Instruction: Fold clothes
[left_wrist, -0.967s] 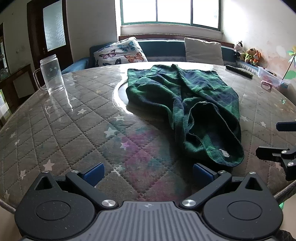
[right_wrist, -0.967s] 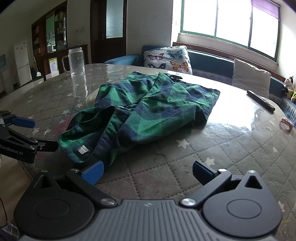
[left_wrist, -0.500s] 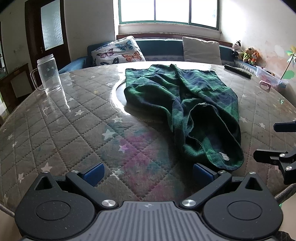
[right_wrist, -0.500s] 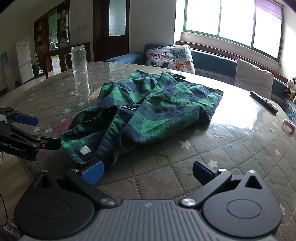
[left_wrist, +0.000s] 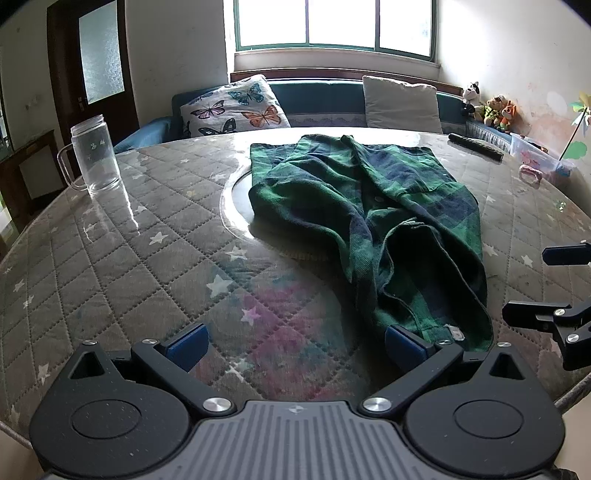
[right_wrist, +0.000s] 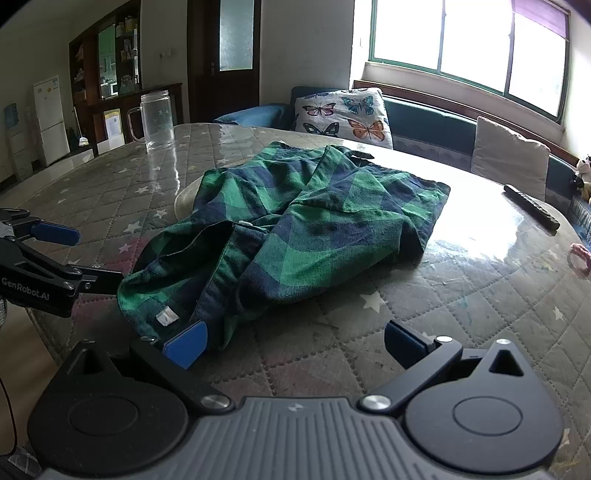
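While the green plaid shirt (left_wrist: 369, 206) lies rumpled mid-tabletop (left_wrist: 110, 266), I hold both tools, left tool (left_wrist: 295, 341) and right tool (right_wrist: 295, 341), wide open and empty near its collar, judging a hem grasp next.

Both your claws are spread wide and empty, the left claw (left_wrist: 293, 341) and right claw (right_wrist: 295, 341) held low, side by side, at the counter's (left_wrist: 110, 266) near edge.

A bright window (left_wrist: 334, 24) sits at twelve o'clock above a blue sofa (left_wrist: 317, 99). A dark door (left_wrist: 98, 62) stands at ten o'clock.
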